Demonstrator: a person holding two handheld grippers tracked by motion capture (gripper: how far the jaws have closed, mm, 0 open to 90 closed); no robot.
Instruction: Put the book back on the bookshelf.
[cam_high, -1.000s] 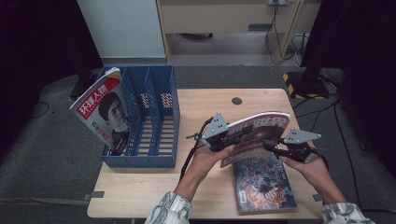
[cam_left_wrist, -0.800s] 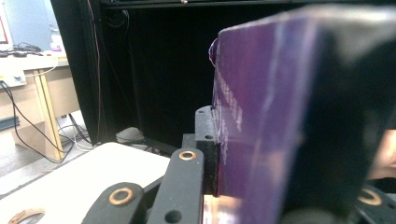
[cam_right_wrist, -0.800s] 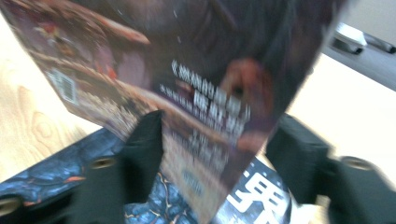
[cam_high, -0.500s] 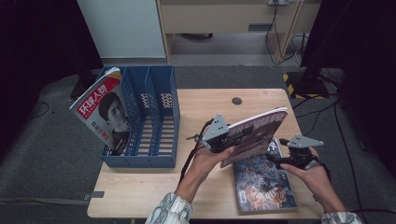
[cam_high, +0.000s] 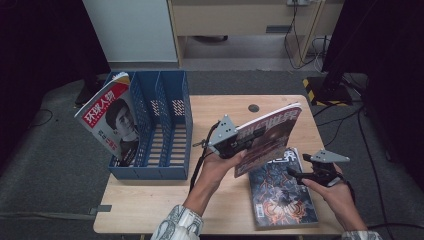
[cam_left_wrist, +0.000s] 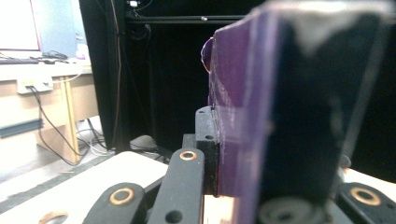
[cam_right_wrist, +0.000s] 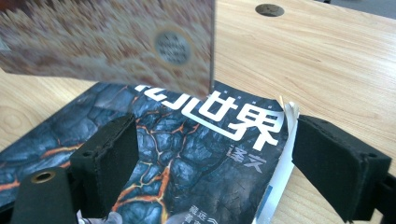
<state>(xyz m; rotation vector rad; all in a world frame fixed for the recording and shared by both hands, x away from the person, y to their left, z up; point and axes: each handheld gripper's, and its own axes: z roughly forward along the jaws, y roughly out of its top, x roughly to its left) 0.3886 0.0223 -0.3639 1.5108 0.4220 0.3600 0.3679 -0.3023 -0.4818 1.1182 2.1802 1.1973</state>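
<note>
Filing the lifted magazine (cam_high: 267, 137) into the blue rack (cam_high: 150, 131) appeared to be the step in hand; to do it well, the left gripper (cam_high: 235, 145) would need to keep its clamp firm near the spine, turn the magazine fully upright, and line its lower edge with an empty slot before lowering, so that the pages did not splay or catch on a divider; the slot at the rack's left side, in the left of the high frame, already held a red-titled magazine (cam_high: 112, 120) leaning outward, while the two slots beside it looked free. The left gripper's jaws were closed on the magazine's left edge, as the left gripper view confirmed, where the purple cover (cam_left_wrist: 289, 116) stood pinched against a black jaw; the magazine hung tilted above the table (cam_high: 150, 200) at the centre of the high frame, its reddish-brown cover facing the camera and its white page edges uppermost. The right gripper (cam_high: 300, 175) hovered at lower right with its jaws spread wide and holding nothing, poised over a dark magazine (cam_right_wrist: 187, 154) with lava-like cracks and white characters, which lay flat on the table, one corner leaf slightly lifted.
</note>
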